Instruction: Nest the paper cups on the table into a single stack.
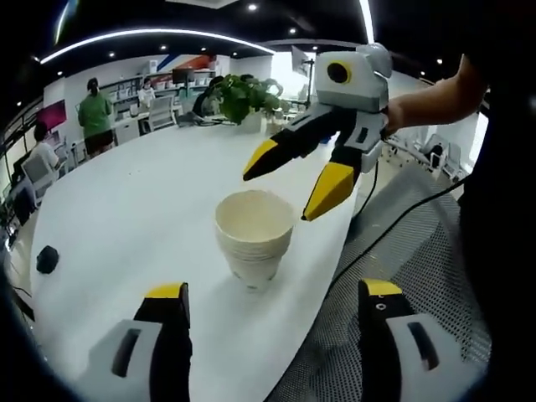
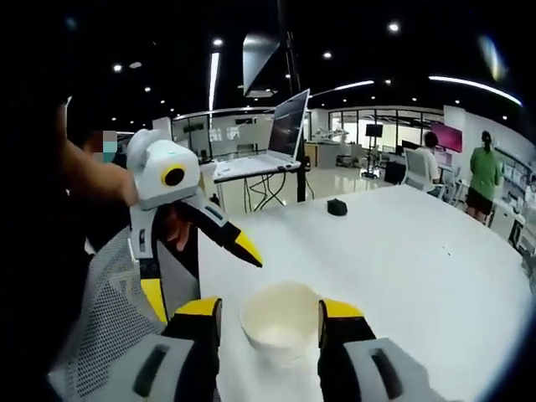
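A stack of nested white paper cups (image 1: 254, 234) stands upright on the white table (image 1: 126, 193), close to its near edge. My left gripper (image 1: 274, 289) is open and empty, its yellow-tipped jaws spread wide just short of the stack. My right gripper (image 1: 293, 180) hovers open and empty just above the stack's rim, on its right. In the right gripper view the cup stack (image 2: 280, 322) lies below and between the jaws of my right gripper (image 2: 270, 307), without touching them. My left gripper (image 2: 201, 272) shows at the left there, open.
A small black object (image 1: 48, 258) (image 2: 337, 207) lies far off on the table (image 2: 419, 251). A potted plant (image 1: 243, 96) stands at the table's far end. A grey mesh chair (image 1: 419, 251) sits beside the near edge. People stand and sit at desks in the background.
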